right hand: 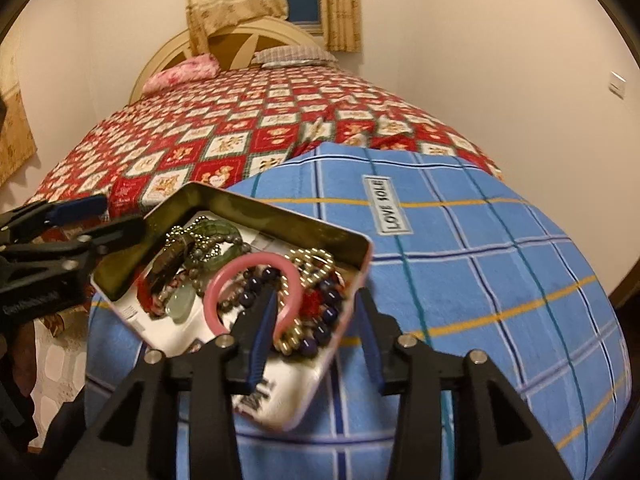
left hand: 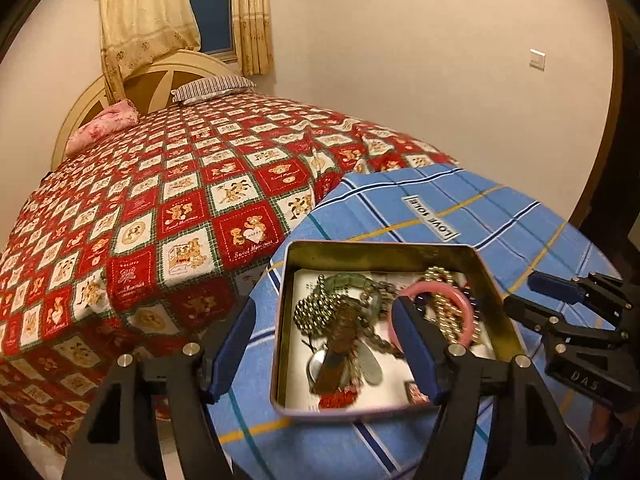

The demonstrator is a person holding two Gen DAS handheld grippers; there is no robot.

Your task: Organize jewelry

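Note:
An open metal tin (left hand: 380, 250) (right hand: 280, 208) lies on a blue plaid blanket and holds a tangle of jewelry. Inside are a pink bangle (left hand: 466, 312) (right hand: 224, 280), a green bracelet (left hand: 348, 280) (right hand: 218, 228), gold bead chains (left hand: 440, 276) (right hand: 312, 260) and dark blue beads (right hand: 325, 308). My left gripper (left hand: 324, 348) is open wide, one finger outside the tin's left wall and the other over the jewelry. My right gripper (right hand: 316, 336) is open too, straddling the tin's near right wall with one finger above the bangle. Each gripper also shows in the other view, the right gripper (left hand: 532, 296) and the left gripper (right hand: 120, 212).
The blue plaid blanket (left hand: 460, 208) (right hand: 480, 264) is a rounded folded bundle at the foot of a bed with a red bear-patterned quilt (left hand: 160, 200) (right hand: 240, 132). Pillows, a headboard and curtains are at the far end. A plain wall runs along the right.

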